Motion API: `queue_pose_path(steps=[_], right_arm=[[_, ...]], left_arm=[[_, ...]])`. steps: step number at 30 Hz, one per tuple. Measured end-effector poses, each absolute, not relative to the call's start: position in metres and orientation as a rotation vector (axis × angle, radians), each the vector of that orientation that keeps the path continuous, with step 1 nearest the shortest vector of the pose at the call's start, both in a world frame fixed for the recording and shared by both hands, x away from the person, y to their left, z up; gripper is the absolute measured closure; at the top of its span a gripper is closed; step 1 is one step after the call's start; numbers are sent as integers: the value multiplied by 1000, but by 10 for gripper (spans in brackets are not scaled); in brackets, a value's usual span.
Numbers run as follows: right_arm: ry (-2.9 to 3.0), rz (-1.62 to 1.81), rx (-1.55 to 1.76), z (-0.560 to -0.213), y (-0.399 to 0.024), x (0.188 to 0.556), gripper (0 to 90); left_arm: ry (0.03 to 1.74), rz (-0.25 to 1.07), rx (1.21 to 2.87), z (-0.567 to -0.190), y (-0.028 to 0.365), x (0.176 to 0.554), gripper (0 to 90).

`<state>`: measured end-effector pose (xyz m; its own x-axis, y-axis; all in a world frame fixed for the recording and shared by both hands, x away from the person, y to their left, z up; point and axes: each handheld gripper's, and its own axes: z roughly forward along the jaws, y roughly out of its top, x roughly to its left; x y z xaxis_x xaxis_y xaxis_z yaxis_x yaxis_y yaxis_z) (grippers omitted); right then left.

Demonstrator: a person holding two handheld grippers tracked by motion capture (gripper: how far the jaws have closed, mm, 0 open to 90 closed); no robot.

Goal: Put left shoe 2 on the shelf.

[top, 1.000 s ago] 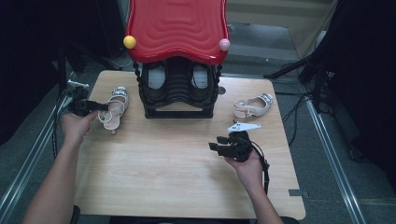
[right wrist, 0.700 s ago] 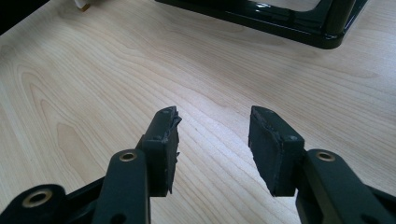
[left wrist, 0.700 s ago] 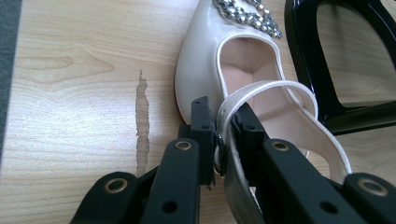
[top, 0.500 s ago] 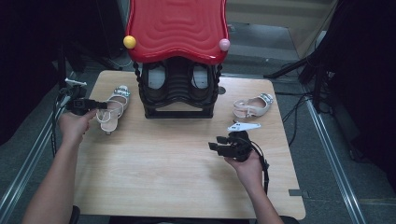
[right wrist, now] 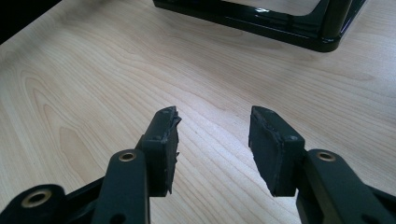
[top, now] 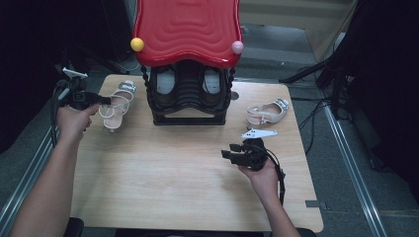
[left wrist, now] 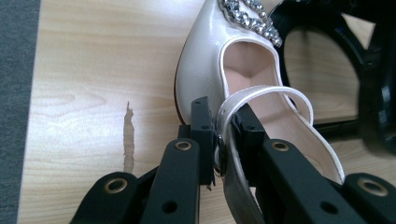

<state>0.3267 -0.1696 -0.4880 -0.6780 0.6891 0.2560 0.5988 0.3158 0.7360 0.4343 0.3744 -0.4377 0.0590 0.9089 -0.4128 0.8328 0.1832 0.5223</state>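
Two tools are seen at the wooden surface (top: 163, 173), one in each hand. The left tool (left wrist: 219, 140) is pinched on the heel edge of a white shoe (left wrist: 210, 70), its jaws pressed close with the thin back rim and strap caught between them. In the high view, this left tool (top: 101, 99) is held level at the left edge of the surface, pointed toward the shoe (top: 116, 106), which lies just left of a black rack (top: 188, 98) under a red wavy top (top: 188, 29). The left forearm is stretched forward from the bottom left corner, with the hand (top: 74, 121) wrapped around the tool's body.

The right tool (right wrist: 212, 135) is held with its jaws spread apart and nothing between them, bare wood being seen beneath. In the high view, the right tool (top: 232, 153) is pointed left, gripped by the right hand (top: 262, 175) near the right front of the surface. A second white shoe (top: 267, 111) is lying to the right of the rack, well apart from both tools.
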Motion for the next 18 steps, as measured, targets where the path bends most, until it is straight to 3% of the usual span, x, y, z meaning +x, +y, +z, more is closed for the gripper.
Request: queue_pose_path(steps=[18], right_arm=[[2462, 1313, 1215, -488, -170, 327, 533]], left_arm=[[1720, 219, 1702, -331, 365, 451, 822]])
